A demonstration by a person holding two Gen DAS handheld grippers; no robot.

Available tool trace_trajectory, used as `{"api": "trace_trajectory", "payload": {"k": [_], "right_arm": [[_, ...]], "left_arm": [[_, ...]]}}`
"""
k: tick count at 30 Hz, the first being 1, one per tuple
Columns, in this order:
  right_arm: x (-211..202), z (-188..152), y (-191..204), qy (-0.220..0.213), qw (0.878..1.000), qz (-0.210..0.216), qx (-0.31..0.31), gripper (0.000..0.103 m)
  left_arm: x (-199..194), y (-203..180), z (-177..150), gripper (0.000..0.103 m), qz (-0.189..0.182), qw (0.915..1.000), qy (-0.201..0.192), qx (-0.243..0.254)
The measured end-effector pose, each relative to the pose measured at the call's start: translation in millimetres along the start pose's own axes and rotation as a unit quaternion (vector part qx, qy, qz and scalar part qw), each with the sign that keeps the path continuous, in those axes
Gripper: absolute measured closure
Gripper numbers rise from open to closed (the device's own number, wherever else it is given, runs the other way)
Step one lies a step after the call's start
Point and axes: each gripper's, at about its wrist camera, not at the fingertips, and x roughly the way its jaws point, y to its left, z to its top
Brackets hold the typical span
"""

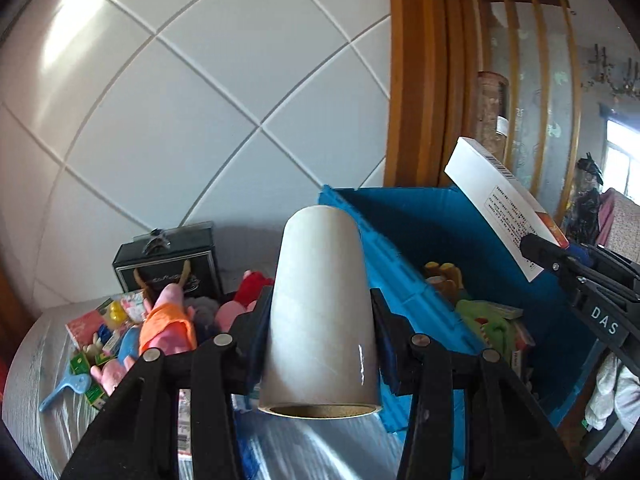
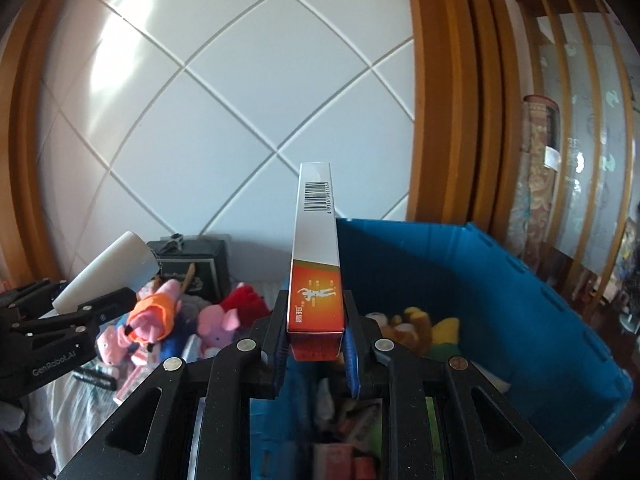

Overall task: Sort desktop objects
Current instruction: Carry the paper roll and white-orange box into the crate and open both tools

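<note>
Blue bin [image 2: 500, 300] open against the tiled wall [image 1: 180, 100], toys inside. Plush pile [image 2: 168, 320] heaped just left of it. Held up over the near bin edge: roll [image 1: 320, 308], clamped in left gripper [image 1: 320, 320]. Beside it, box [image 2: 316, 272], pinched upright in right gripper [image 2: 316, 344].

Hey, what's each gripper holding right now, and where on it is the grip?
The left gripper clamps a white roll across its sides, near the open end. The right gripper pinches a long white-and-orange box by its orange end.
</note>
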Motion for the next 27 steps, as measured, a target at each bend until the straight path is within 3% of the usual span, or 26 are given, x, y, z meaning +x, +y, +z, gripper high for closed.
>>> {"api": "trace_trajectory", "payload": {"k": [7,14,20,27], "right_arm": [[9.3,16.0,-82.0,0.028,0.997,-0.066,-0.01,0.08],[57.8,31.0,-160.6,0.108,0.989,-0.094,-0.024,0.08],[118.5,16.4,-197.0,0.215,0.973,-0.077,-0.02,0.08],[164.6,-12.8,-211.6,0.303,0.95,-0.065,-0.03,0.08]], "left_arm": [[40.5,-85.4,46.8,0.059,-0.063,0.9972,0.033,0.023],[122.4,-154.7,79.1,0.059,-0.098,0.9868,0.125,0.032],[206.5,-194.9,62.1,0.059,-0.085,0.9667,0.239,0.033],[259.2,-217.5,32.5,0.059,-0.062,0.9458,0.315,0.051]]}}
